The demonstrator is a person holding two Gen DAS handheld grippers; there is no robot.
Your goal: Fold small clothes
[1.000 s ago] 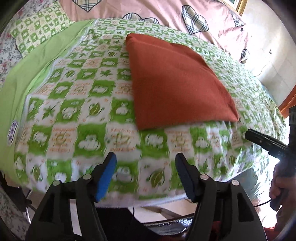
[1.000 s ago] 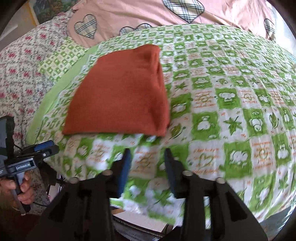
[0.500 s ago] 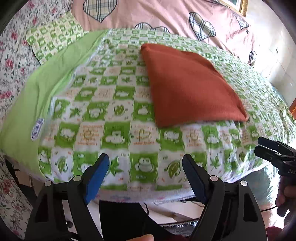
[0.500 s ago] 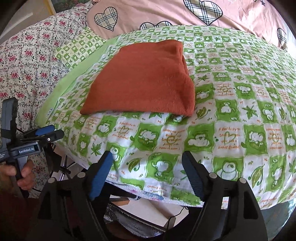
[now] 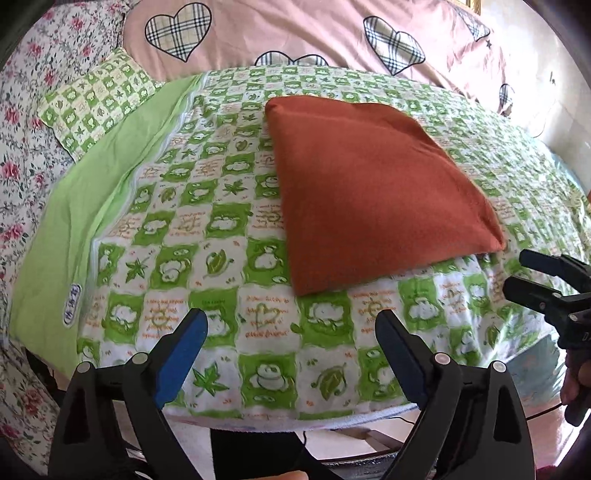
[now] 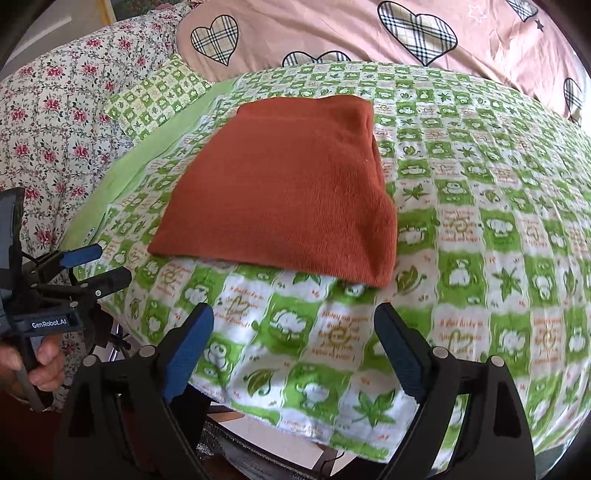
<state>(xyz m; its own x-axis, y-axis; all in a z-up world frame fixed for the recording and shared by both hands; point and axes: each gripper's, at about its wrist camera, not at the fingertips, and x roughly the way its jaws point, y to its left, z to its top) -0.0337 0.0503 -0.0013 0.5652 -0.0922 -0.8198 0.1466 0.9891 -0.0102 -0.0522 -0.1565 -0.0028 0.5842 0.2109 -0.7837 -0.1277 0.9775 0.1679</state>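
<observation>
Left gripper [image 5: 291,326] and right gripper [image 6: 293,321], jaws spread wide, holding nothing (blue pads visible); beyond both, the folded rust-red garment [image 5: 373,184] lying flat on the green-checked blanket [image 5: 221,221]; pink heart-print bedding [image 5: 295,33] behind.

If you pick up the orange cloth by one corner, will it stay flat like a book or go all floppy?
Probably floppy: the orange cloth is soft ribbed knit, sagging over the green checked blanket. Its folded layers would likely fall open. It looks light and unlikely to slip.
</observation>
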